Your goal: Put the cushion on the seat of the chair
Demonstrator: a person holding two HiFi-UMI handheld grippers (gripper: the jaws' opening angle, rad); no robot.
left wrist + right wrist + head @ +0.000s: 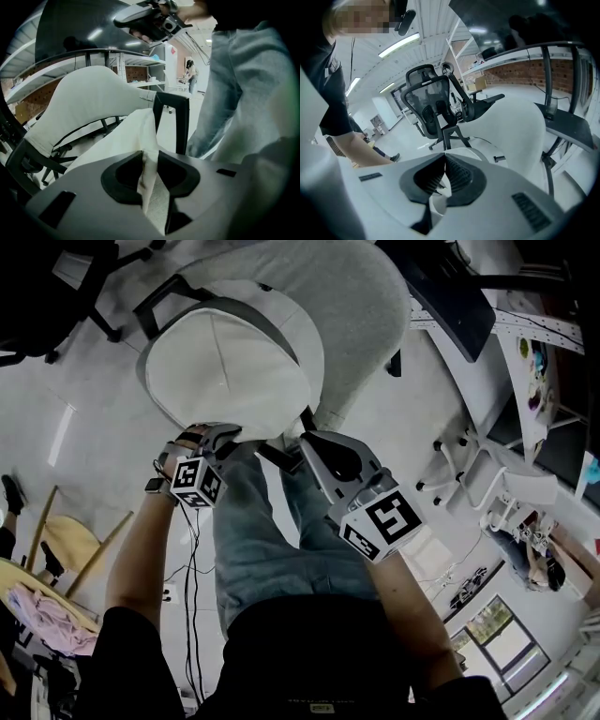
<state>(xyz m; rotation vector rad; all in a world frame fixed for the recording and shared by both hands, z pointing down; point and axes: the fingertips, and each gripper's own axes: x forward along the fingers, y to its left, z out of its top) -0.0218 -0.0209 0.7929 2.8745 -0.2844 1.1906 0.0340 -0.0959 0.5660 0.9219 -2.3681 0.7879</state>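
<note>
While the left tool (221,433) and right tool (315,441) pinch the cushion (230,362) over the chair (366,306), pale floor (89,409) surrounds them.

We see a dim, cool head view where the cushion (234,362) shows brightest. Ceiling strips (399,45) light the room; both gripper views warp and darken at the edges.
</note>
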